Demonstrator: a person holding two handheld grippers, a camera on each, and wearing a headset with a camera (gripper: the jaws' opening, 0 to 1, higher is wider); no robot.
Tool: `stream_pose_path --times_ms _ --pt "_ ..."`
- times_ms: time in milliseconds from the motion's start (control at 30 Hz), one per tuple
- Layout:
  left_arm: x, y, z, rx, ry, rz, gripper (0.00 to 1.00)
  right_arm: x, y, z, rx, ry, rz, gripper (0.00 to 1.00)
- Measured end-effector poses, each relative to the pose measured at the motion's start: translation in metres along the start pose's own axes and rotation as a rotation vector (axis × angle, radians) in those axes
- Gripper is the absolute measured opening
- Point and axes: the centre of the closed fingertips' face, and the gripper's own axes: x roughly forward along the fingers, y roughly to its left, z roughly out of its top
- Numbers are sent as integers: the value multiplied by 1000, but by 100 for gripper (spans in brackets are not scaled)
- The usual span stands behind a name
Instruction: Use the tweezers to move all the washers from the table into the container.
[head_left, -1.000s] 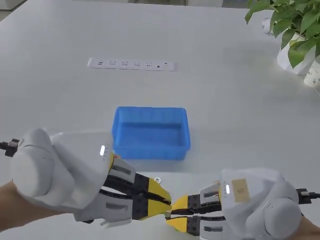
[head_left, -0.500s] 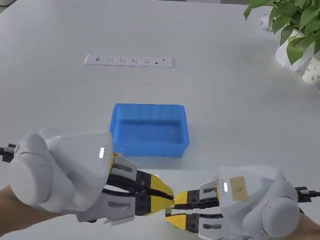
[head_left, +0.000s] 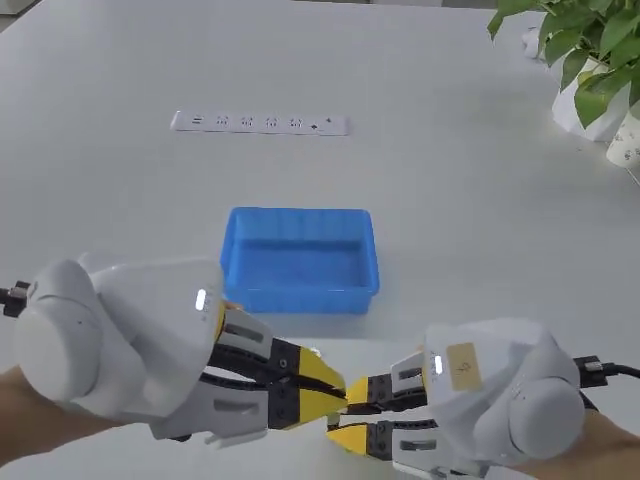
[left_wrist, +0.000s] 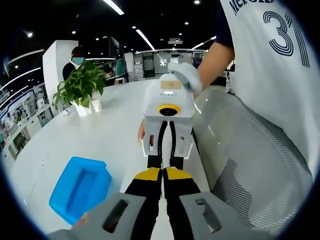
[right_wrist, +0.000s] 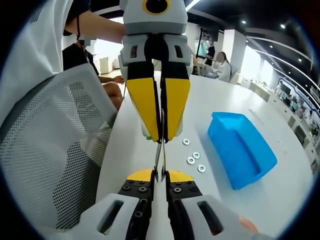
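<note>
The left gripper (left_wrist: 163, 174) and right gripper (right_wrist: 160, 176) meet tip to tip, both sets of fingers pinched narrow on the tweezers (right_wrist: 160, 152). In the right gripper view four washers (right_wrist: 196, 155) lie on the surface (head_left: 470, 200) at 2 o'clock from the tweezers. In the head view the blue container (head_left: 300, 262) sits at 12 o'clock from the fingertips.

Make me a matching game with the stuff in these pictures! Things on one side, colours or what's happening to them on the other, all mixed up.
Things:
1. container
2. washers
3. tweezers
4. plant

Descriptions:
A. silver, lying loose
B. green and leafy
C. blue and empty
D. pinched between yellow jaws

Pairs: 1-C, 2-A, 3-D, 4-B
</note>
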Motion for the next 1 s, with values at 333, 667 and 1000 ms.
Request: stream_pose_path --times_ms 333,667,1000 --pt "-5 10 4 -8 -21 12 5 -3 -11 5 -6 -17 -24 9" --pt "-6 23 3 3 -25 26 6 -3 -27 6 -30 -14 -70 10" --pt "-3 27 0 1 -19 20 6 -1 -33 2 -11 -10 -77 11"
